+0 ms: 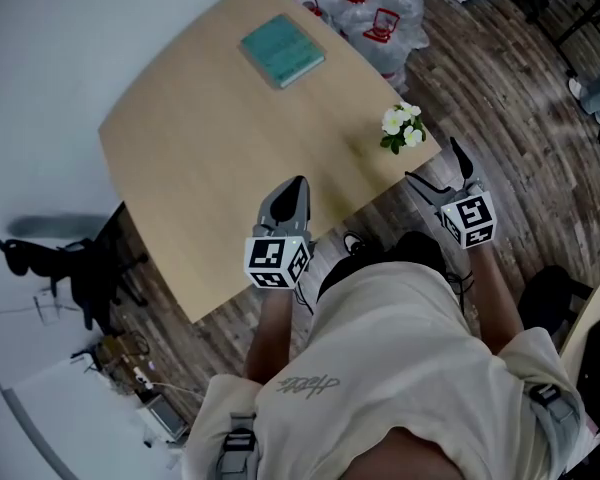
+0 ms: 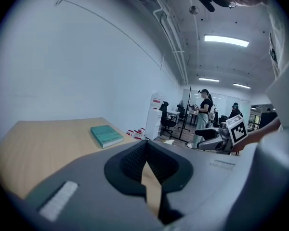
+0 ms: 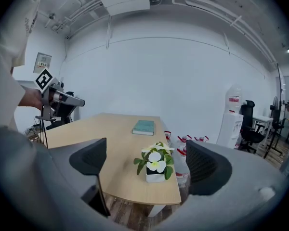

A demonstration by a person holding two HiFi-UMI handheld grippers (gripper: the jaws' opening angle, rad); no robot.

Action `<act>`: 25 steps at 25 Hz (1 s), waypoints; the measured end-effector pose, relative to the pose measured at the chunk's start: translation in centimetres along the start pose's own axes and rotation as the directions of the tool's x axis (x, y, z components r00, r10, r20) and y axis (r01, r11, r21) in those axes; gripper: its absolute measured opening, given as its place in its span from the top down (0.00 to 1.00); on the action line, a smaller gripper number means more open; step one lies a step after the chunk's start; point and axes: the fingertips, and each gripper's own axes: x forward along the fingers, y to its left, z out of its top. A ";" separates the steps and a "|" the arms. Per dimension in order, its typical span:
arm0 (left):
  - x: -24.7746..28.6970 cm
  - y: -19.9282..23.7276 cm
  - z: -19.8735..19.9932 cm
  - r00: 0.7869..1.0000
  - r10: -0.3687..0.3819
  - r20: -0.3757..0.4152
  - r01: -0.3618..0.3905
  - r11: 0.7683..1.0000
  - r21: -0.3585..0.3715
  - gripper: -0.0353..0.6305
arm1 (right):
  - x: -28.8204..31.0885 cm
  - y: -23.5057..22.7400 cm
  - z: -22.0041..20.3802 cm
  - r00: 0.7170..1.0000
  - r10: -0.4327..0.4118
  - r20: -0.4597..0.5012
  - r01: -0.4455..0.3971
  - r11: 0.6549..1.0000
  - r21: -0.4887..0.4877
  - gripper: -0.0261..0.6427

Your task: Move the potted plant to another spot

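Note:
A small potted plant (image 1: 403, 128) with white flowers and green leaves in a white pot stands near the right corner of the wooden table (image 1: 210, 138). In the right gripper view the potted plant (image 3: 155, 163) shows between the two jaws, some way ahead of them. My right gripper (image 1: 438, 173) is open, held off the table's edge just short of the plant. My left gripper (image 1: 293, 193) hovers over the table's near edge with its jaws shut and nothing between them; in its own view the left gripper (image 2: 145, 159) shows pads pressed together.
A teal book (image 1: 282, 50) lies at the table's far side. Water bottles with red handles (image 1: 378, 20) stand on the floor beyond the table. A black office chair (image 1: 75, 263) is at the left. People stand in the room's background (image 2: 203, 110).

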 end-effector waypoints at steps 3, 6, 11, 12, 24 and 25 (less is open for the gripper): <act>-0.9 0.5 0.1 1.000 0.010 0.007 -0.010 1.000 -0.012 0.92 | 0.2 -0.1 -1.4 0.999 -0.017 -0.035 0.018 1.000 0.014 0.20; -1.8 1.3 0.5 0.999 0.047 0.016 -0.047 0.999 -0.024 0.92 | 1.2 -0.3 -2.4 0.998 -0.009 -0.064 0.010 1.000 0.019 0.20; -3.6 2.8 0.5 0.989 0.148 0.002 -0.148 0.989 -0.010 0.92 | 3.9 -1.4 -5.0 0.995 -0.002 -0.103 0.002 1.000 0.003 0.20; -4.2 3.2 0.5 0.985 0.173 -0.011 -0.173 0.985 -0.004 0.92 | 4.5 -1.5 -5.6 0.994 -0.003 -0.111 0.003 1.000 0.005 0.20; -4.1 3.5 -0.4 0.955 0.278 -0.105 -0.276 0.961 0.034 0.92 | 8.8 -3.5 -12.4 0.977 0.042 -0.209 -0.036 0.999 0.032 0.20; -3.7 3.3 -0.6 0.955 0.276 -0.113 -0.273 0.961 0.039 0.92 | 9.2 -3.5 -12.7 0.978 0.048 -0.205 -0.042 0.999 0.034 0.20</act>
